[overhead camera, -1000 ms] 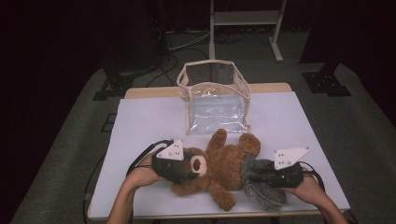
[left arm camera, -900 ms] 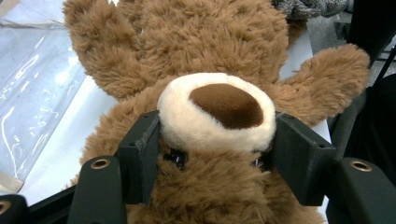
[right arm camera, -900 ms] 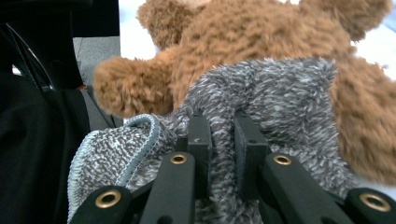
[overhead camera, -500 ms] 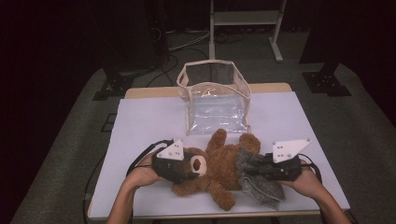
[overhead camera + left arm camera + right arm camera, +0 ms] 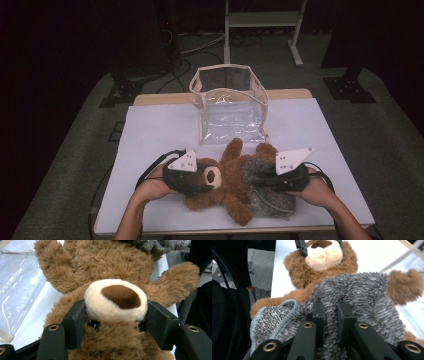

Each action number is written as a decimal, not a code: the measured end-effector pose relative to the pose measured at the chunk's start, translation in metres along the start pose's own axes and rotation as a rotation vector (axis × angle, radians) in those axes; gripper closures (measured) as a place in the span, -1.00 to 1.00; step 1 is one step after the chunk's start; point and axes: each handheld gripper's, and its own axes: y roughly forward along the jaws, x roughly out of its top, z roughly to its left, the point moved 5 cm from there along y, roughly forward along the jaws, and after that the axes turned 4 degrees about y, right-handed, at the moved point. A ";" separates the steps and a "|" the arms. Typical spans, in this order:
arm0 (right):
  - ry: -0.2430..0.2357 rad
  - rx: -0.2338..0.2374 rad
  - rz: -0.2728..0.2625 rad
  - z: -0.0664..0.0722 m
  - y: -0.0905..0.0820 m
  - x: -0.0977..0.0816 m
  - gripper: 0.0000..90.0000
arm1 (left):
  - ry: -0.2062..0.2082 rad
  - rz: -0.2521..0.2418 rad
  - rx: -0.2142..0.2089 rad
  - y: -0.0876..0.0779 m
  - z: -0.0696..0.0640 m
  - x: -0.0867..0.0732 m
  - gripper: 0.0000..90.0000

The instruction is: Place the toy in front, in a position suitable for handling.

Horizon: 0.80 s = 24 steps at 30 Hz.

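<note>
Both grippers (image 5: 192, 176) (image 5: 280, 176) are black, with brass-ringed screw holes behind blocky fingers (image 5: 75, 322), grey three-cornered plates, trailing black cables.

One overhead; two close; all share bear (image 5: 225, 182).

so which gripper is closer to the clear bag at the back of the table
Left, though it's close. The left gripper clamps the teddy bear's head, a little nearer the clear bag; the right gripper pinches the grey garment, slightly further.
</note>
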 end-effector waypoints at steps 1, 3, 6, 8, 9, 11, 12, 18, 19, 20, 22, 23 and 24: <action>0.002 -0.006 0.000 0.000 -0.002 -0.001 0.75 | -0.003 0.000 0.000 0.000 0.000 0.000 -0.19; -0.006 -0.013 0.001 0.002 -0.004 0.000 0.75 | -0.007 0.001 0.001 0.001 0.001 0.000 -0.19; -0.041 -0.003 -0.001 0.007 0.001 0.011 0.75 | -0.013 0.001 0.006 0.001 0.001 0.000 -0.19; -0.066 0.014 0.001 0.011 0.008 0.021 0.75 | -0.016 -0.001 0.008 0.001 0.002 0.000 -0.19; -0.080 0.023 0.002 0.014 0.012 0.026 0.75 | -0.018 -0.001 0.008 0.001 0.002 0.000 -0.19; -0.097 0.040 0.014 0.018 0.022 0.032 0.74 | -0.019 -0.001 0.009 0.001 0.003 0.000 -0.19; -0.106 0.042 0.030 0.019 0.027 0.032 0.74 | -0.023 0.000 0.008 0.001 0.002 0.000 -0.19; -0.078 0.050 0.048 0.019 0.029 0.017 0.75 | -0.022 0.001 0.016 0.001 0.002 0.002 -0.19; -0.081 0.048 0.046 0.018 0.027 0.015 0.74 | -0.025 0.003 0.017 0.001 0.003 0.002 -0.19; -0.079 0.043 0.047 0.018 0.024 0.013 0.74 | -0.025 0.003 0.019 0.001 0.004 0.003 -0.19; -0.077 0.036 0.049 0.018 0.021 0.015 0.74 | -0.035 0.001 0.025 0.002 0.005 0.003 -0.19; -0.079 0.034 0.051 0.019 0.022 0.017 0.74 | -0.036 0.002 0.027 0.002 0.005 0.003 -0.19; -0.093 0.032 0.054 0.020 0.024 0.020 0.74 | -0.041 0.000 0.030 0.003 0.005 0.004 -0.19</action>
